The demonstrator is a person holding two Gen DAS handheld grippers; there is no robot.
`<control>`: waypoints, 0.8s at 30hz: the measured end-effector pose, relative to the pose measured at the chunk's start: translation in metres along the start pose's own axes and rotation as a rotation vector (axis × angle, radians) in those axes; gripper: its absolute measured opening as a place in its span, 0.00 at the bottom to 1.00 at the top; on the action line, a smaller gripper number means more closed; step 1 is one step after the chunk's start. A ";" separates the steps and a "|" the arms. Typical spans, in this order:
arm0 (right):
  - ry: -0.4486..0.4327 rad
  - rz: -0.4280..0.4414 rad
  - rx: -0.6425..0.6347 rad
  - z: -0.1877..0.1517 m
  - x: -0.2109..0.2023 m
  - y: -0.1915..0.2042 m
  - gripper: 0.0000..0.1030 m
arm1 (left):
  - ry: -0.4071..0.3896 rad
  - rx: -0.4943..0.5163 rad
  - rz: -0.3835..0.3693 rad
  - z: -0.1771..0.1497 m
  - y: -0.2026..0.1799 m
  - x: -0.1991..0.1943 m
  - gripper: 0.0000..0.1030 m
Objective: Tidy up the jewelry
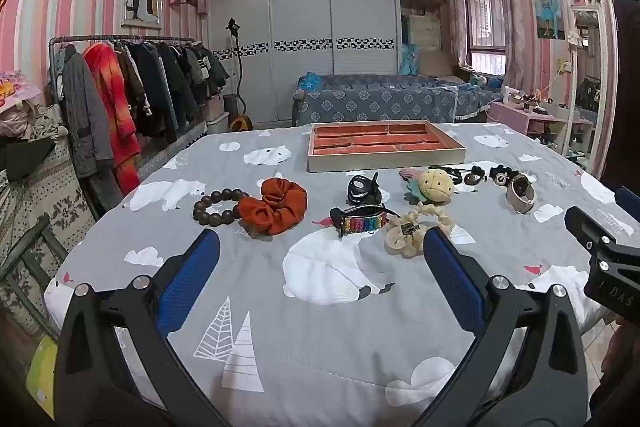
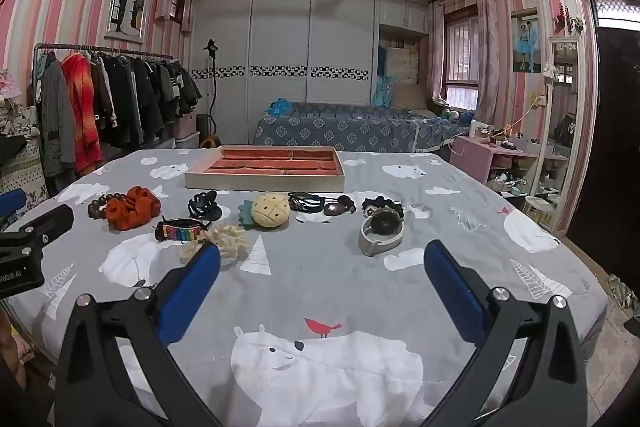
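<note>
Both claws hover low over the near edge of the bed, its grey cover printed with white bears. Left claw spread wide with nothing between its blue pads; right claw just as wide, also empty.

Beyond them the jewelry lies in a loose row across the cover. From the left: a dark wooden bead bracelet touching a rust-orange scrunchie, then a black hair claw clip with a rainbow-beaded bracelet in front of it. A cream scrunchie lies just beside that bracelet — in the right wrist view it is partly behind the right claw's left pad. Farther right come a yellow plush pineapple, some dark cord bracelets, a black beaded piece and a grey-strapped watch lying on its side.

Behind the row, well apart from both claws, stands the jewelry tray — beige walls, red-lined compartments, all of them bare. A clothes rack stands along the striped wall at left.
</note>
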State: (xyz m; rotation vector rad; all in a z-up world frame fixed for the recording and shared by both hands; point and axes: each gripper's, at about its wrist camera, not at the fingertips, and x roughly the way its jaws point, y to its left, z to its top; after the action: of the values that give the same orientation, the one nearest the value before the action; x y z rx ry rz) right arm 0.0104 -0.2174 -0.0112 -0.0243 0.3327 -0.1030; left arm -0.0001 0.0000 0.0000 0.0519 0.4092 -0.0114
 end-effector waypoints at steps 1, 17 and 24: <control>-0.002 0.000 0.001 0.000 0.000 0.000 0.96 | 0.012 0.003 0.001 0.000 0.000 0.001 0.95; -0.008 -0.001 0.004 0.002 0.000 0.000 0.96 | -0.001 0.009 0.004 0.003 -0.007 0.000 0.96; -0.013 -0.003 0.009 0.003 -0.005 -0.003 0.96 | -0.006 0.005 -0.004 0.002 -0.001 -0.001 0.95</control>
State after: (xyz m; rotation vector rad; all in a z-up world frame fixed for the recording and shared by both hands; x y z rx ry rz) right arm 0.0066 -0.2198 -0.0071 -0.0165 0.3196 -0.1069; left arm -0.0004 -0.0012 0.0023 0.0566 0.4034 -0.0163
